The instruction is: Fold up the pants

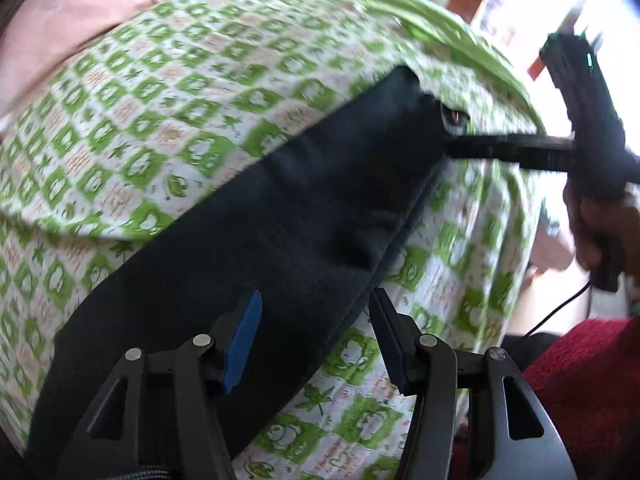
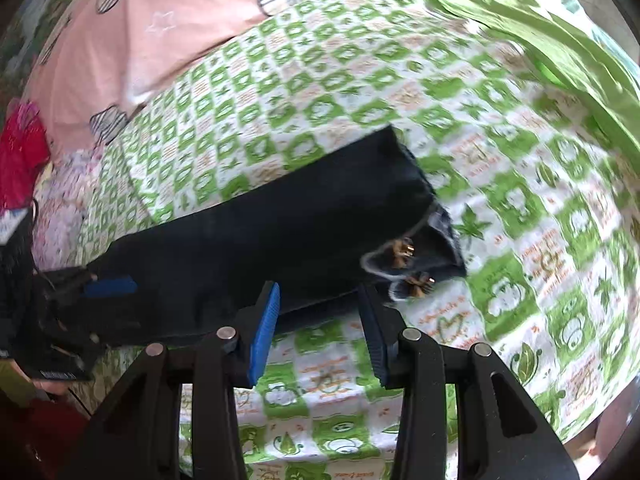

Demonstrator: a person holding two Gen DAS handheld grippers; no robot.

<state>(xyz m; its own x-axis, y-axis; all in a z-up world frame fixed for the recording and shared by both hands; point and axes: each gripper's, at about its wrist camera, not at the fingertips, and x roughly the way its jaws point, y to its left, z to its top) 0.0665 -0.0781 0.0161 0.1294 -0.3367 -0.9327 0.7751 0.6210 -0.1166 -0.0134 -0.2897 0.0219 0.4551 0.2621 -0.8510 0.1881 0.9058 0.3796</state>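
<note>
Dark navy pants lie as a long folded strip on a green-and-white patterned sheet. My left gripper is open, just above the near part of the strip. In the right wrist view the pants run from the left to a waist end with gold buttons. My right gripper is open, its fingertips at the pants' near edge by the waist. It also shows in the left wrist view, reaching to the far end of the pants. The left gripper shows at the left of the right wrist view.
A pink quilt with plaid shapes lies at the back. A plain green cloth lies at the far right. A red fabric sits at the lower right of the left wrist view. A cable hangs from the right gripper's handle.
</note>
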